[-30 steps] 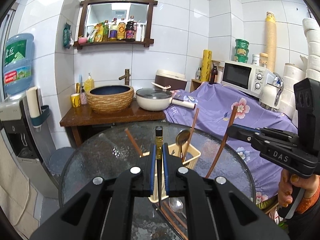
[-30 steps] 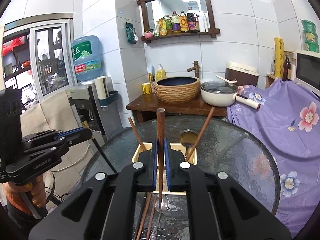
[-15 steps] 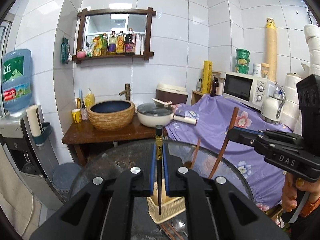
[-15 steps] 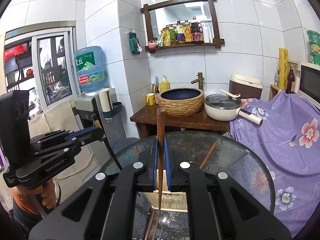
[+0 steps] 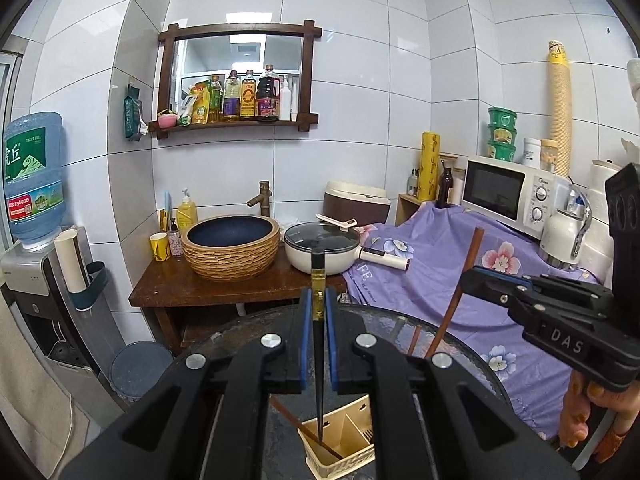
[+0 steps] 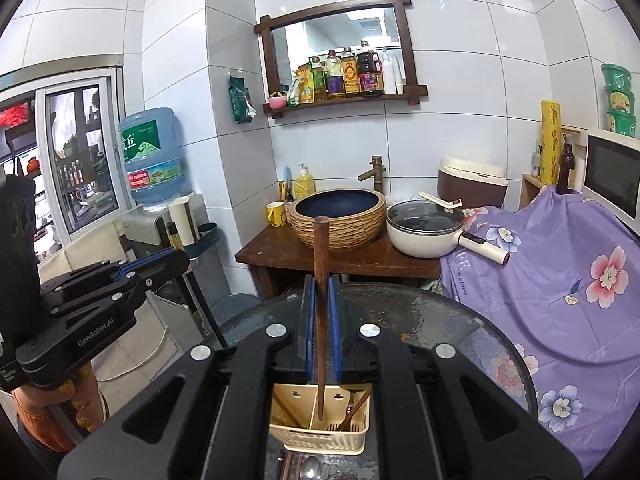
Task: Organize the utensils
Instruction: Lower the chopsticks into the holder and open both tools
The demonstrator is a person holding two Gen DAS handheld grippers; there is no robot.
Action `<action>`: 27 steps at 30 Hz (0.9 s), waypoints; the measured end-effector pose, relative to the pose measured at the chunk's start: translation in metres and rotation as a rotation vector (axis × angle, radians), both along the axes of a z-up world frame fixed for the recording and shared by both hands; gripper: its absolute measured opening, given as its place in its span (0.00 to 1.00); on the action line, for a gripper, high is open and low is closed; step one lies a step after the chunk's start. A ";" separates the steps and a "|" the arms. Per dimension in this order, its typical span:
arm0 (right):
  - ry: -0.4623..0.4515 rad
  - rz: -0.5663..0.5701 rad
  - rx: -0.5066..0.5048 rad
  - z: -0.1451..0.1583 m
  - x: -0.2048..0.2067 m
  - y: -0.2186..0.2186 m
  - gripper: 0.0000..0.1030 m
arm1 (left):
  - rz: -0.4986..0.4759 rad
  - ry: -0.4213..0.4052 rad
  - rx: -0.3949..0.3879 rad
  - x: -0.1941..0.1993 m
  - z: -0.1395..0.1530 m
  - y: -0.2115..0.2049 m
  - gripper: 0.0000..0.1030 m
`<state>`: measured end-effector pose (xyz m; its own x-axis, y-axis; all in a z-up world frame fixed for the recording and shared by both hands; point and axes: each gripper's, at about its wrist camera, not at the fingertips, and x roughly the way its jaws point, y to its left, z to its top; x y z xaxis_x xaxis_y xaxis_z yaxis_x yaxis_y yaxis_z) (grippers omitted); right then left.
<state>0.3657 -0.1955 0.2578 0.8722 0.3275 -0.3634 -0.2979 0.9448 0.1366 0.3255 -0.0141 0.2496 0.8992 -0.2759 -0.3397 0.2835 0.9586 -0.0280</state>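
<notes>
Between the blue pads of the left claw (image 5: 318, 340), a black chopstick (image 5: 319, 360) with a gold band, pinched upright, point down over the left compartment of the cream utensil holder (image 5: 340, 446); pads pressed tight against the stick; tip seemingly just inside the rim, touching or just beside a brown chopstick (image 5: 306, 432) leaning there, contact not clear. Between the pads of the right claw (image 6: 321, 332), a brown wooden chopstick (image 6: 321, 304), also pinched upright, point lowered into the utensil holder (image 6: 320, 432) near its central divider; which compartment, hard to say; more wooden sticks leaning in the right-hand compartment. Beneath the holder, a round dark glass tabletop (image 6: 460, 328); on it, nearer the camera, a metal spoon (image 6: 309, 468) and further chopsticks lying loose, not yet sorted. Beyond the tabletop, a wooden stand with a woven basin (image 6: 338, 216) and a white lidded pan (image 6: 424, 228); to the right, a purple floral cloth (image 6: 560, 272).

Likely step: dropping both sticks into the holder. Possible trouble: both claws crowding one small holder, so a knock between them or against the rim could tip the light basket over; a point landing on the divider or on a leaning stick could skid out onto the glass; letting go while tilted could send a stick over the edge; black and brown ending up in mismatched compartments.
</notes>
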 end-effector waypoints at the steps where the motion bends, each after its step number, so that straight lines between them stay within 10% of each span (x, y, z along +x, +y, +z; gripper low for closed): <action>1: 0.001 -0.008 -0.008 -0.002 0.004 0.001 0.07 | 0.000 0.004 -0.003 0.003 -0.001 -0.001 0.07; 27: 0.107 -0.045 -0.066 -0.124 0.040 0.017 0.07 | 0.018 0.188 -0.054 0.038 -0.124 0.001 0.07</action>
<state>0.4053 -0.1784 0.1340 0.8408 0.2609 -0.4744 -0.2418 0.9649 0.1021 0.3638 -0.0131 0.1261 0.8263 -0.2826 -0.4873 0.2514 0.9591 -0.1300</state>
